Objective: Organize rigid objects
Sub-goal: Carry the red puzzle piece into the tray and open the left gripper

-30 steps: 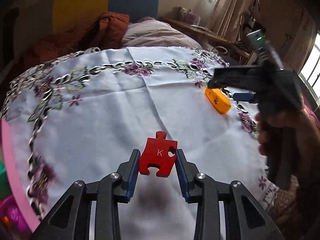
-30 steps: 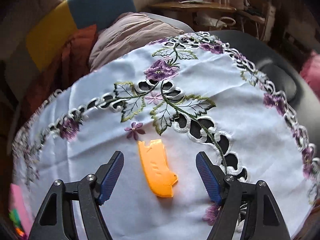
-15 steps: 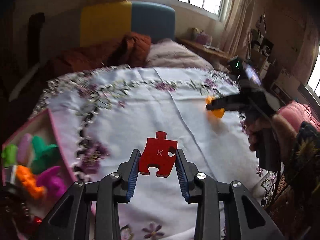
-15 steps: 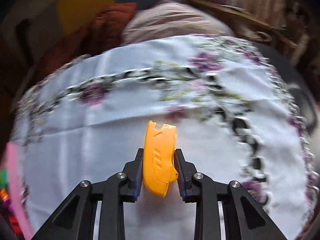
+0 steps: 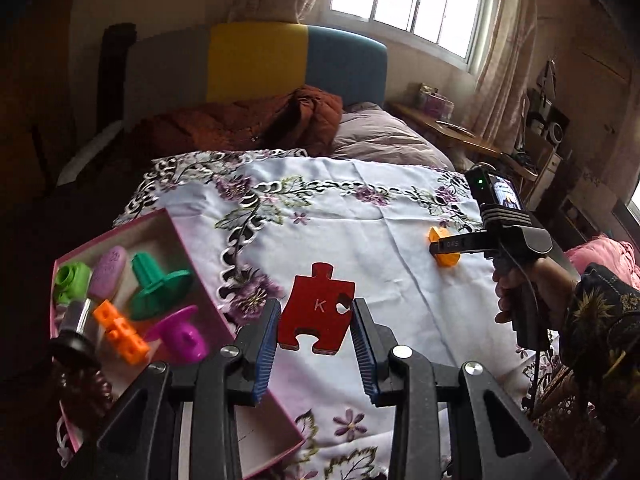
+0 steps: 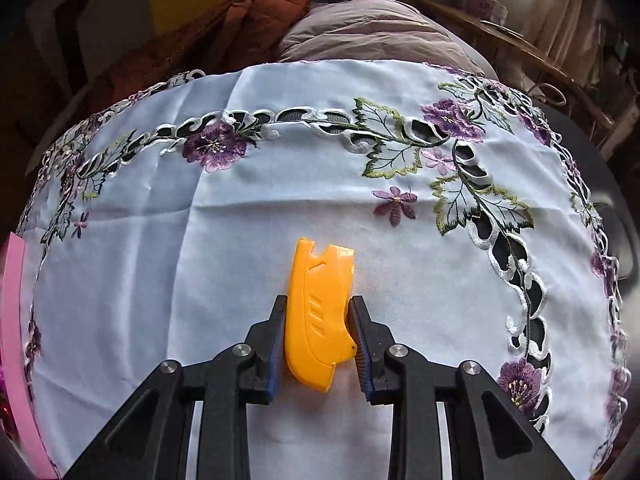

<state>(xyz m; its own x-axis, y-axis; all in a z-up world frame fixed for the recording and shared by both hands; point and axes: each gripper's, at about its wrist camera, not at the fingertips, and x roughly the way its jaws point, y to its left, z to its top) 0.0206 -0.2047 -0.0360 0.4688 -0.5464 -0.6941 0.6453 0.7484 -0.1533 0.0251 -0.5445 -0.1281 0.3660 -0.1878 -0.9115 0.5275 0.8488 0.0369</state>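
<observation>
- Your left tongs (image 5: 316,330) pinch the red K piece (image 5: 317,314) by its two side edges; the piece stands upright between the pads, clear of the cloth (image 5: 360,240).
- The pink box (image 5: 168,224) sits at the cloth's left edge, just left of and partly under those tongs. Its open mouth already holds a green stamp (image 5: 160,288), a magenta one (image 5: 180,334), an orange block (image 5: 120,328) and other small pieces.
- So the relation that matters: the box lies to the left of the red piece, and your left hand is by far the nearer one. A short swing left looks enough to bring the piece over the bare part of the box floor.
- Your right tongs (image 6: 318,334) are pressed onto the yellow piece (image 6: 320,312). Its long axis runs straight out along the fingers, and the pads grip its flanks near the rear end.
- That yellow piece sits near the cloth's right edge, well apart from the box; in the right view only a pink strip (image 6: 12,320) of it shows at the far left.
- I judge the right hand needs a long carry leftward across the cloth.
</observation>
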